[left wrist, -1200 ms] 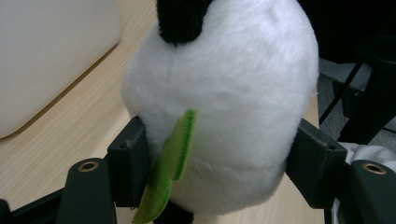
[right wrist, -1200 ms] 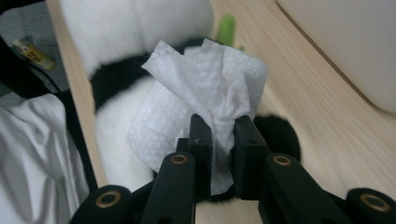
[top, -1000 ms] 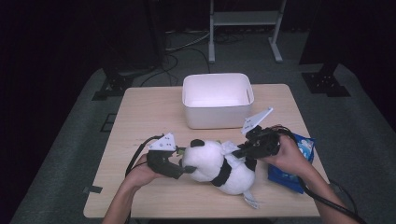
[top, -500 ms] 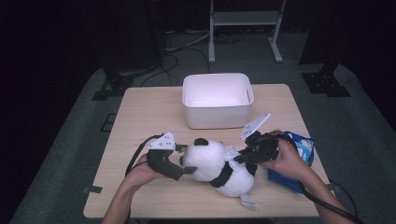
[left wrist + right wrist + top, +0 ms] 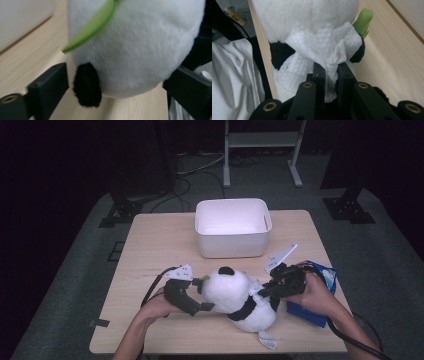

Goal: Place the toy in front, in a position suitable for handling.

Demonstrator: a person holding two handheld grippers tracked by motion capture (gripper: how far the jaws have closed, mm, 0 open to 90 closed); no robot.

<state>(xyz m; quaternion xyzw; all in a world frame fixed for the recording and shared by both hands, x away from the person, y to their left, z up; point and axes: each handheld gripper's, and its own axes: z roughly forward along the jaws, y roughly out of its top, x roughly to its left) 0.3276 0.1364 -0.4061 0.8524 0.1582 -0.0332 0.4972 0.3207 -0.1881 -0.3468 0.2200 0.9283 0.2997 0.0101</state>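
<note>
While the plush panda (image 5: 235, 297) lies on its side near the front edge of the tabletop (image 5: 165, 245), both tongs are on it. One panda: fuzzy white pile, round head, black ear, black band round the middle, a sewn tag at its bottom end toward the front edge.

Left gripper (image 5: 200, 296): jaws spread wide either side of the head. In the left gripper view the white plush sits between the two black jaws with a gap visible at the left one, and contact at the right one can't be told. One black fuzzy patch (image 5: 87, 85) hangs low on the head, and one flat green felt leaf (image 5: 93, 23) crosses the fur.

Right gripper (image 5: 329, 75): jaws narrow, pinching one crumpled white wipe (image 5: 324, 47). It's thin, embossed with a fine waffle texture, and pressed against the panda's black-and-white fur. A green stub (image 5: 363, 20) pokes out just beside it.

One white plastic bin (image 5: 233, 227), rectangular with rounded corners and smooth walls, stands at mid-tabletop toward the far edge, apart from the panda. One glossy blue pack (image 5: 312, 307) lies at the right edge, partly under the right hand (image 5: 312, 292). Tabletop is light wood grain with rounded corners.
</note>
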